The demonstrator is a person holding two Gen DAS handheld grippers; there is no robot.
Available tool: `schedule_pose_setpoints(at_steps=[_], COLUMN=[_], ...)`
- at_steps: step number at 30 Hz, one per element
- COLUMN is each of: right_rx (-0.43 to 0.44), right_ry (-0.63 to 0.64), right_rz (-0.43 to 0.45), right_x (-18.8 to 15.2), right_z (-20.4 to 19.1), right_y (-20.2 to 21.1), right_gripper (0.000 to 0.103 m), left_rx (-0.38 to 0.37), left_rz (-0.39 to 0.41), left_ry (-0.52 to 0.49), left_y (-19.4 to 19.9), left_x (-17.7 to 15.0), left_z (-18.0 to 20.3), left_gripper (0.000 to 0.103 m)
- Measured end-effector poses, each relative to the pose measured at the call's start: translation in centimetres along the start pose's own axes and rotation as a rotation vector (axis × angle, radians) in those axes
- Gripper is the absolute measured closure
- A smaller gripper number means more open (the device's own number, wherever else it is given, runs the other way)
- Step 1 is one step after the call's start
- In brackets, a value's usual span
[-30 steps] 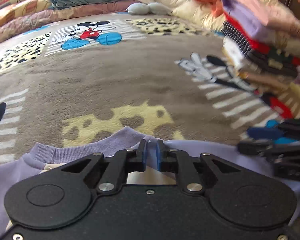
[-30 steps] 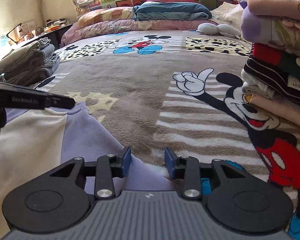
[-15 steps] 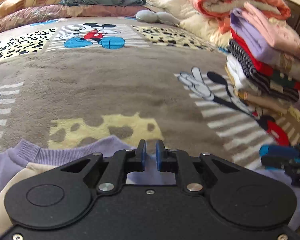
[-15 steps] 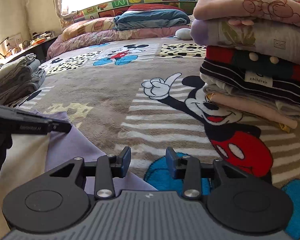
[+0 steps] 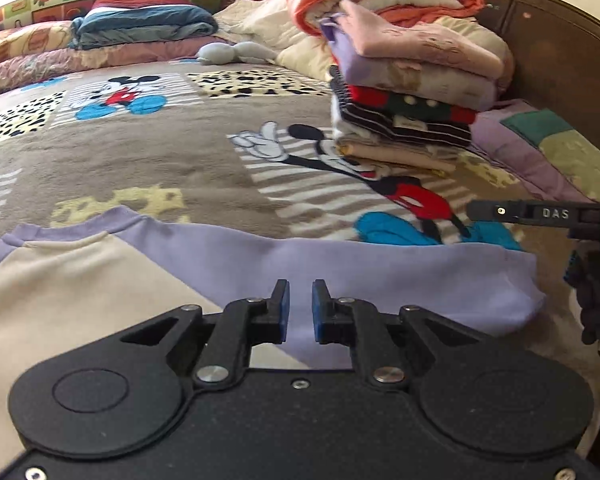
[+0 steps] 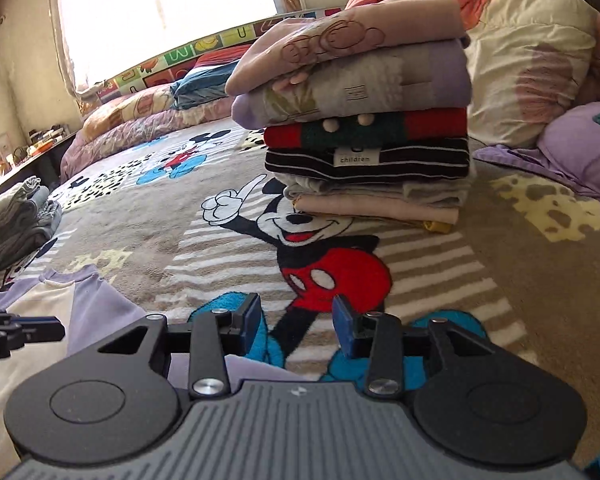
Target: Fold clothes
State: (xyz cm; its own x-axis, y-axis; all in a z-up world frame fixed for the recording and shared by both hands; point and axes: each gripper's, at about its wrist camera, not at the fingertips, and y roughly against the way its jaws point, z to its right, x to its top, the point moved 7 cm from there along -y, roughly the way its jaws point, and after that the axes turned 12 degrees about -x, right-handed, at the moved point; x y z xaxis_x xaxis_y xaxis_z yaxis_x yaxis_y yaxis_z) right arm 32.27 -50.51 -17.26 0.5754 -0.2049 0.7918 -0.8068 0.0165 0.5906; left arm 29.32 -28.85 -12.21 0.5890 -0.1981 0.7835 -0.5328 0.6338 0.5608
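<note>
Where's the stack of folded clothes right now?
Right-wrist view: the tall stack of folded clothes sits straight ahead on the brown cartoon-mouse blanket, just beyond the mouse's head.

right gripper (image 6: 296, 322) — fingers (image 6: 253, 316) parted | folded stack (image 6: 364, 132) beyond

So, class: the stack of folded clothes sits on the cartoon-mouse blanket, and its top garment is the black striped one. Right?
Not quite. The stack of folded clothes does sit on the blanket, but the right wrist view shows a pink garment on top; the black striped one lies lower.
</note>
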Motion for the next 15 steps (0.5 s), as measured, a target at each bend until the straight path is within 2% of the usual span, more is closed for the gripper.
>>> schedule_pose_setpoints(at_steps=[5,9,12,13,15], right_rx=[-0.006,0.023,0.035,0.029,-0.05], right_ry=[-0.071,-0.144,-0.178,-0.17,-0.064], right_rz=[-0.011,-0.037,-0.046,-0.054,-0.089], right_x=[-1.3,-2.7,-3.8,-4.2,-5.3], right_z=[2.9,4.4,4.8,4.8,4.2], right_y=[2.0,3.3,3.7,3.6,2.7], right_gripper=[0.05,0.048,0.044,0.044,0.044], left_rx=[-0.046,-0.043,-0.044,-0.051,-0.042], left_rz=[0.003,0.035,-0.056,-0.1,-0.071], left_ry=[-0.016,0.004,0.077,0.061,0.059], left_y=[-1.7,-2.2,-4.6,-5.1,-4.4], left_x=[-1.2,-1.6,-3.4,-4.4,-4.3], left_z=[5.0,6.4,6.5,7.1,7.1], left_gripper=[0.094,0.094,0.094,0.094,0.093])
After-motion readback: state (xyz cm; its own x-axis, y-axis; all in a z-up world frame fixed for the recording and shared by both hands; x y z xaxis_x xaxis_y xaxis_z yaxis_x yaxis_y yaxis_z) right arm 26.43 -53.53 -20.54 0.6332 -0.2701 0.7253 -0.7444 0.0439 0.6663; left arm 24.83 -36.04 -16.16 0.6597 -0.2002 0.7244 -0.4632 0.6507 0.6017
